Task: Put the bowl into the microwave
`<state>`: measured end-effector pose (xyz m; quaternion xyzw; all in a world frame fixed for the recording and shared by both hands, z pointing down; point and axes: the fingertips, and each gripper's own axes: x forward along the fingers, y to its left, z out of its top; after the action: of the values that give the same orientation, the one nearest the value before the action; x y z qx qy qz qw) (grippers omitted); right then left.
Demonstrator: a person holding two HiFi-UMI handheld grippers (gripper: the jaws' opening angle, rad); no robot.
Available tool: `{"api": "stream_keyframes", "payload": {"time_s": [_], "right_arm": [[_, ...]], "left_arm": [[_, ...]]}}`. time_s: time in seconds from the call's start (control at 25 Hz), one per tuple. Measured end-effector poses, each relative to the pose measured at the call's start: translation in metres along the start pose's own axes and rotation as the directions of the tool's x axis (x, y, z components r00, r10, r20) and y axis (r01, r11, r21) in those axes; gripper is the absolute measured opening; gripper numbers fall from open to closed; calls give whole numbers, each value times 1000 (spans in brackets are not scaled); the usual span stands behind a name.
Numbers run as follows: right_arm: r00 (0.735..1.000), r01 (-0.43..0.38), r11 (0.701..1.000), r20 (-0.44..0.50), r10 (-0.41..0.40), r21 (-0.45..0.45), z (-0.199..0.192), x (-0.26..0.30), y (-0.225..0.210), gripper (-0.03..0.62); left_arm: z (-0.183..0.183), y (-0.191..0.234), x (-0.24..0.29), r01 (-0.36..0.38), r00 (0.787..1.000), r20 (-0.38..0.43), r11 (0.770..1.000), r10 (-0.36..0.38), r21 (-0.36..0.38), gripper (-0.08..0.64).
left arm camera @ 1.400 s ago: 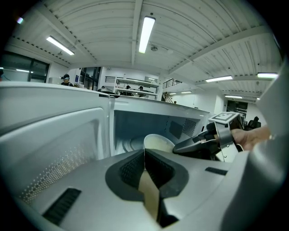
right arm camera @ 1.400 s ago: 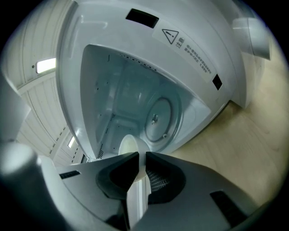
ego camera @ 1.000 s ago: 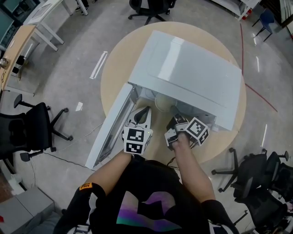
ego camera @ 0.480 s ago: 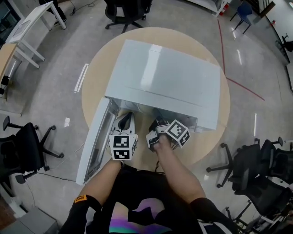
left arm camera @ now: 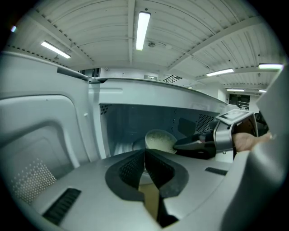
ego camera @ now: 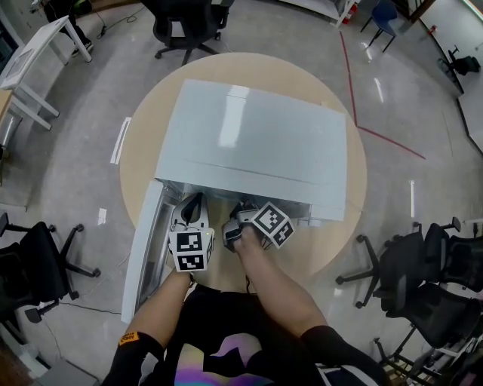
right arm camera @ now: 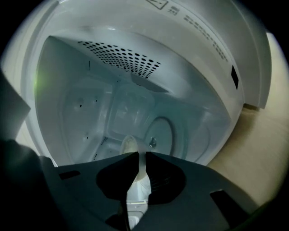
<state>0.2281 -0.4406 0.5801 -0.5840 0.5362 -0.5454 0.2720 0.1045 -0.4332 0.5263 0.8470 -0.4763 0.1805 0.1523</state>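
Note:
The pale bowl point(left arm camera: 158, 140) is inside the white microwave's point(ego camera: 249, 143) cavity, with my right gripper point(left arm camera: 180, 145) shut on its right rim. In the right gripper view the bowl's rim point(right arm camera: 128, 145) runs edge-on between the jaws of the right gripper point(right arm camera: 139, 159), in front of the round turntable point(right arm camera: 161, 135). In the head view the right gripper point(ego camera: 240, 212) reaches under the microwave's top, which hides the bowl. My left gripper point(ego camera: 194, 203) hovers at the cavity mouth beside the open door point(ego camera: 147, 241). Seen in its own view, the left gripper point(left arm camera: 145, 157) is shut with nothing in it.
The microwave stands on a round wooden table point(ego camera: 339, 219); its door point(left arm camera: 40, 135) swings out to the left. Office chairs stand around the table at the back point(ego camera: 189, 19), left point(ego camera: 34, 264) and right point(ego camera: 423, 271). A white desk point(ego camera: 38, 45) is at far left.
The right gripper has carried the bowl from the cavity mouth deeper inside, so the head view no longer shows it. The left gripper has followed towards the opening.

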Motion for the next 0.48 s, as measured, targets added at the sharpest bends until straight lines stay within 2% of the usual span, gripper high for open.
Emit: {"api": "stream_keyframes", "payload": {"time_s": [0.48], "right_arm": [[996, 51, 999, 67, -52, 10, 6, 20, -10, 58]], "left_arm": [[-1, 6, 7, 11, 1000, -17, 1000, -11, 21, 49]]}}
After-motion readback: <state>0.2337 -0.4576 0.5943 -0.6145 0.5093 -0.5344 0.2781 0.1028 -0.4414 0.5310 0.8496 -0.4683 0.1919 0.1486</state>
